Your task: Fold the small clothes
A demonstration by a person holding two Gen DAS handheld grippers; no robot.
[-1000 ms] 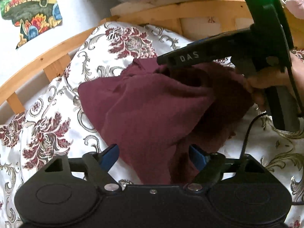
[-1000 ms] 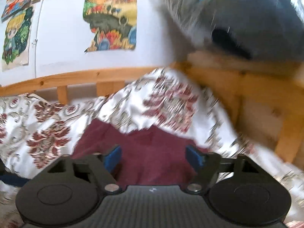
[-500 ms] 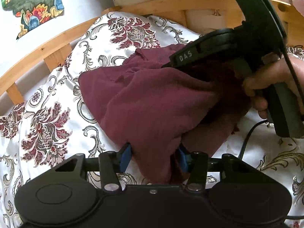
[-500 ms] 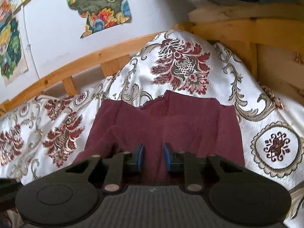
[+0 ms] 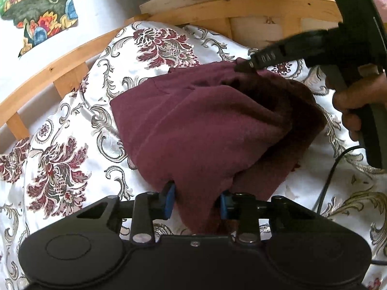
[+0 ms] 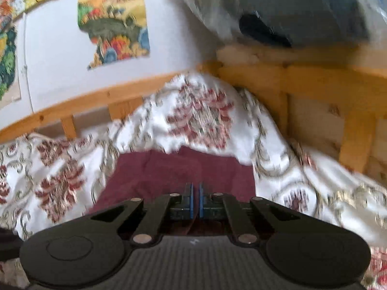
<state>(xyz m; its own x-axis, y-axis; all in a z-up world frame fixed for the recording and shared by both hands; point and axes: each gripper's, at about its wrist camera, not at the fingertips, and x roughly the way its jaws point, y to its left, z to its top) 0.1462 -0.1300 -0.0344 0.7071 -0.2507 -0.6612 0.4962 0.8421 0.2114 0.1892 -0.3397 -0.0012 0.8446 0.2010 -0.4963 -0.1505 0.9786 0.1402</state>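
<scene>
Right now a small maroon garment lies on a bed covered by a white bedspread with red floral print, near the wooden bed frame. Both tools grip it. The left tool has its two blue-padded fingers pressed against a thick bunch of the near edge, with cloth filling the gap between them. The right tool has its pads drawn almost together on a thin layer of fabric; in the left wrist view its tip sits at the garment's far edge, which is raised so the cloth arches between the two grips.

Several things could go wrong from here. The right tool pinches only a thin bit of cloth, so a quick pull could let it slip free and the raised fold would drop crooked. The left tool holds a bunched wad, which may carry wrinkles into the fold or drag lower layers along. The satin-looking bedspread may let the garment slide. The right wrist view is blurred, so edge alignment cannot be judged.
</scene>
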